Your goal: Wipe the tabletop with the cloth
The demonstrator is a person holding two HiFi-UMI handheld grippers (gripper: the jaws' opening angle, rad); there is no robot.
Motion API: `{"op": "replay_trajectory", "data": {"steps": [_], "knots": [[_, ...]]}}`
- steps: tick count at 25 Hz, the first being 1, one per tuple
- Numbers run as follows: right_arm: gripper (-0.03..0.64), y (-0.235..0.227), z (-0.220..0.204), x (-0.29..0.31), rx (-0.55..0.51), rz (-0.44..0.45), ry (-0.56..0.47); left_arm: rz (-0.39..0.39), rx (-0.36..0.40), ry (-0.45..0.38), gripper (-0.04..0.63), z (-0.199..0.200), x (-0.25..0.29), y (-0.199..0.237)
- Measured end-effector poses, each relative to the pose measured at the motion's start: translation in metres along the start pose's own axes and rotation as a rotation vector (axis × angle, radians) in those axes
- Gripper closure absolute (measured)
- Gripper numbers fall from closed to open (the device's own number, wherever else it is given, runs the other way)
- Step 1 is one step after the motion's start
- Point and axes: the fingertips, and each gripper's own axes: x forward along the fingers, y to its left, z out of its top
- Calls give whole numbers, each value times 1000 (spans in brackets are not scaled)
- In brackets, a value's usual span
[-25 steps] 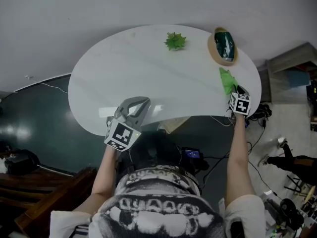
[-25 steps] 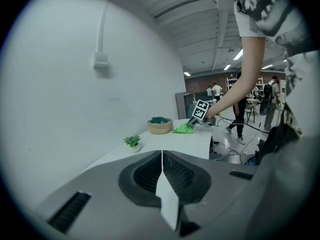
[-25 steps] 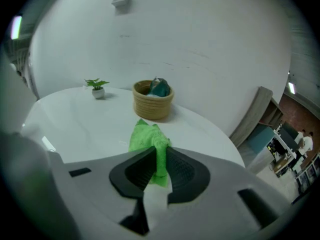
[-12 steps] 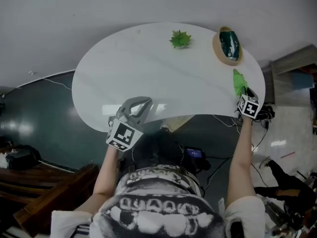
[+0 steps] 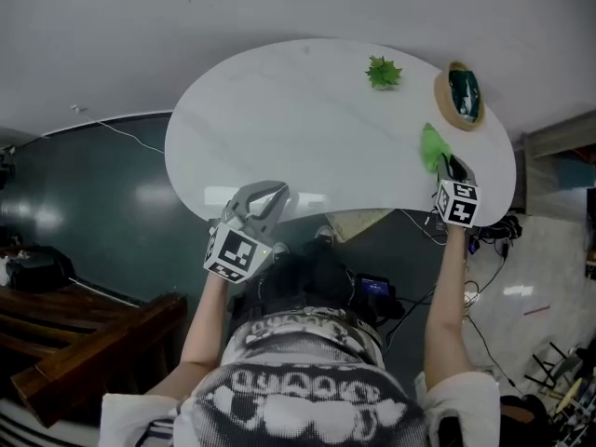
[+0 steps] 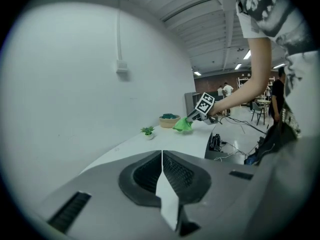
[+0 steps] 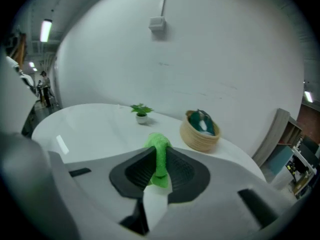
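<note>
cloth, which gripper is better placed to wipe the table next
Right. The right gripper is shut on the green cloth, over the table near its right end. The left gripper is shut and empty at the table's near edge, away from the cloth.

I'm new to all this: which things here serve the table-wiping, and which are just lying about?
For the job: crumpled green cloth, white oval tabletop, right hand-held gripper holding it.
Lying about: small green potted plant, round woven basket.

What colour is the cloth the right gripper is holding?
Bright green. The cloth shows best in the right gripper view, pinched between the jaws.
</note>
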Motion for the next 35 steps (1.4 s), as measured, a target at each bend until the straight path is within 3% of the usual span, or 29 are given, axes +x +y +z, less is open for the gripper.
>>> {"op": "replay_trajectory", "data": {"steps": [12,21,28,35], "knots": [[554,335,83,8,-146,429,-127,152,-86,53,589,-89,-136,43],[554,538,87,-25,-210,688,-134,263,-151,93,589,-143,-220,59],[554,613,44,-49,-271,797,-53,290,-196,90,589,-162,-245,56],[555,595,0,-38,-288,755,58,291,-215,64,589,-164,-240,54]]}}
